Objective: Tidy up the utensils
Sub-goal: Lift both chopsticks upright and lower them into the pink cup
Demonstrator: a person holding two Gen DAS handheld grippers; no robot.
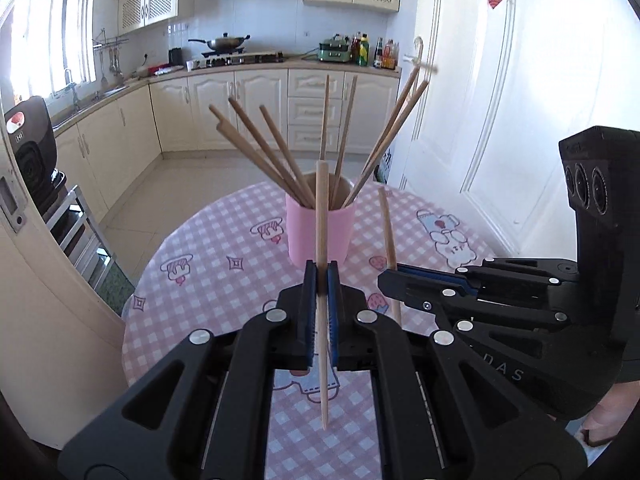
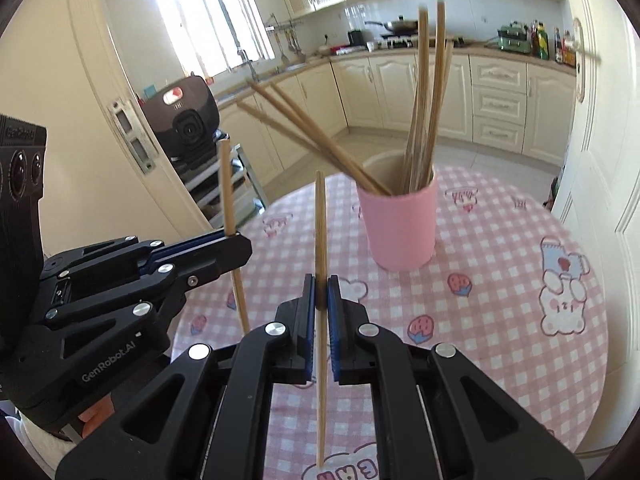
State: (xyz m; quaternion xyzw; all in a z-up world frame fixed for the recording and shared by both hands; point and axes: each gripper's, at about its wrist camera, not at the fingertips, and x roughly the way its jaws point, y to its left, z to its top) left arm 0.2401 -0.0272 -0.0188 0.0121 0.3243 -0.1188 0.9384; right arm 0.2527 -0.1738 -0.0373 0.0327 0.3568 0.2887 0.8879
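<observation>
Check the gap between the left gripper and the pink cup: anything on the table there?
Nothing. In the left wrist view, only bare checked tablecloth lies between the left gripper, shut on a chopstick, and the pink cup. The right wrist view agrees.

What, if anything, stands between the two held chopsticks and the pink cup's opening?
No separate object. Each chopstick is clamped upright short of the pink cup. The chopsticks already inside fan over its mouth, leaving only gaps between them.

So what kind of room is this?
It looks like a home kitchen: a metal wok sits on the stove, cream wooden cabinets line the walls, and a round table with a pink checked cloth holds a pink cup.
</observation>
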